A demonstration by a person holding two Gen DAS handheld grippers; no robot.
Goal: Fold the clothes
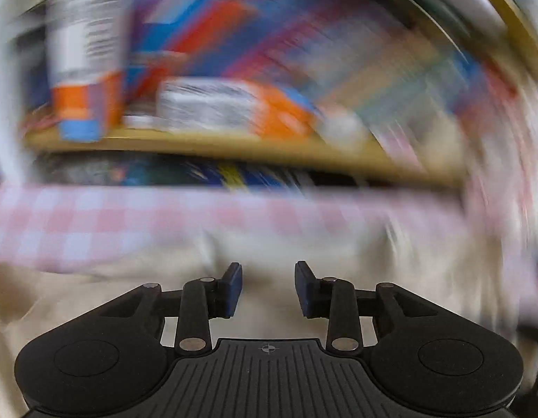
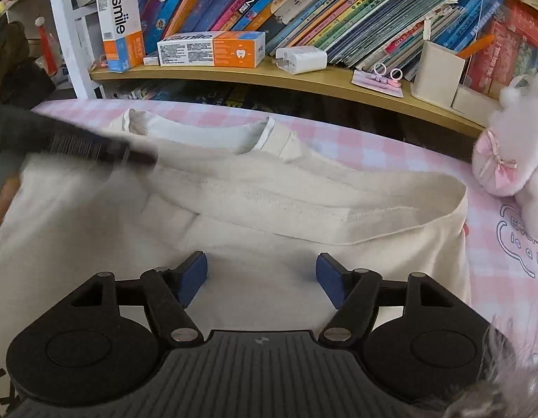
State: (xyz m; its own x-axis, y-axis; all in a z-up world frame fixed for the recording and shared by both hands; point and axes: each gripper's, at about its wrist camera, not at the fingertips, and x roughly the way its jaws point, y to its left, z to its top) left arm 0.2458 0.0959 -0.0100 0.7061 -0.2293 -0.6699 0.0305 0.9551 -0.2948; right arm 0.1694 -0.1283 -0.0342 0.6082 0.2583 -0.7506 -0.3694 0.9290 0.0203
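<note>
Cream cotton sweatshirt (image 2: 255,209) lying flat on the pink-and-white checked cloth (image 2: 391,146), collar at the far side by the wooden bookshelf (image 2: 304,82), one band already turned across the chest.

Best to pinch only the top layer near the left edge, lift low, carry the fold across evenly and keep the crease straight.

Left gripper (image 1: 268,289) tilted down over the near cloth, jaws partly apart, nothing between the pads; view heavily blurred.

Right gripper (image 2: 262,278) angled down over the near middle, jaws wide, empty.
</note>
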